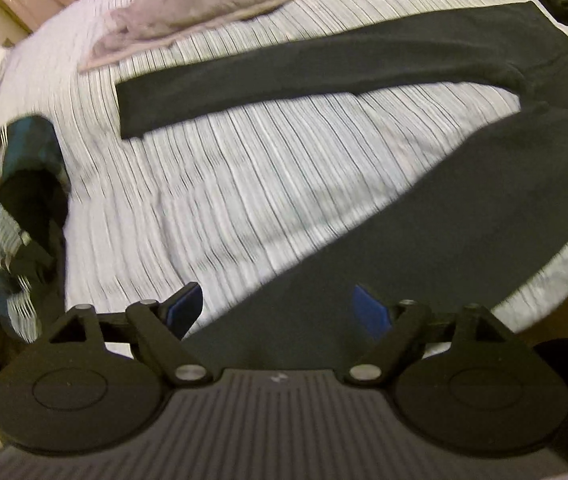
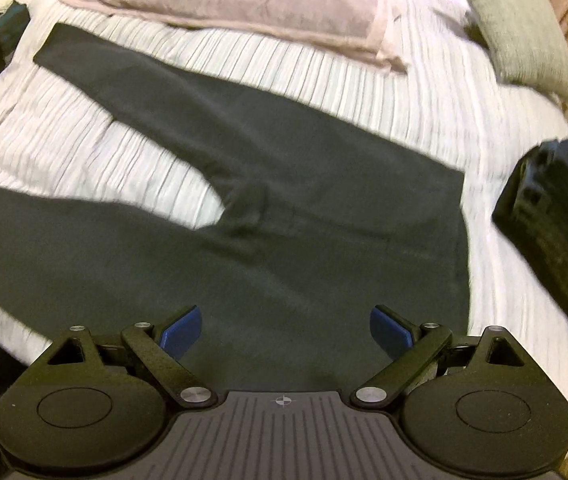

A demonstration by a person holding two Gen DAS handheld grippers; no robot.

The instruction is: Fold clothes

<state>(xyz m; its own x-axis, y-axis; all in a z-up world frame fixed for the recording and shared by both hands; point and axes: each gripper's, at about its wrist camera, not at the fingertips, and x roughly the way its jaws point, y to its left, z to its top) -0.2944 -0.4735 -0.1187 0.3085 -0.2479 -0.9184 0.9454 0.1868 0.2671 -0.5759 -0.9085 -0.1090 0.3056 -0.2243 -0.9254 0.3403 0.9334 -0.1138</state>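
The dark trousers (image 2: 284,200) lay spread flat on the striped bedspread (image 2: 64,132), legs splayed apart in a V toward the left of the right wrist view and the waist end toward the right, near the bed's edge. The cloth looked fairly smooth, with only a small bunching at the crotch.

Your left gripper (image 1: 276,312) hung over the nearer leg, close to its lower end, its blue pads (image 1: 369,312) standing wide with nothing between them. Your right gripper (image 2: 285,332) hovered above the seat and waist area, also wide and empty. Neither pair of tongs touched the fabric, as far as these views showed.

So you were, I judge, at the laying-out stage just finished, with the first fold not yet begun. The next move probably called for bringing one leg over onto the other: each gripper would need to come down on an edge of the near leg, pinch a single layer cleanly, and carry it across together so the leg landed straight.

Further out, a mauve pillow (image 2: 244,4) sat just beyond the far leg, and a grey-green cushion (image 2: 519,28) lay toward the right corner. A stack of dark folded clothes (image 2: 555,232) rested right of the waistband, and a heap of unfolded patterned garments (image 1: 16,216) waited on the left.
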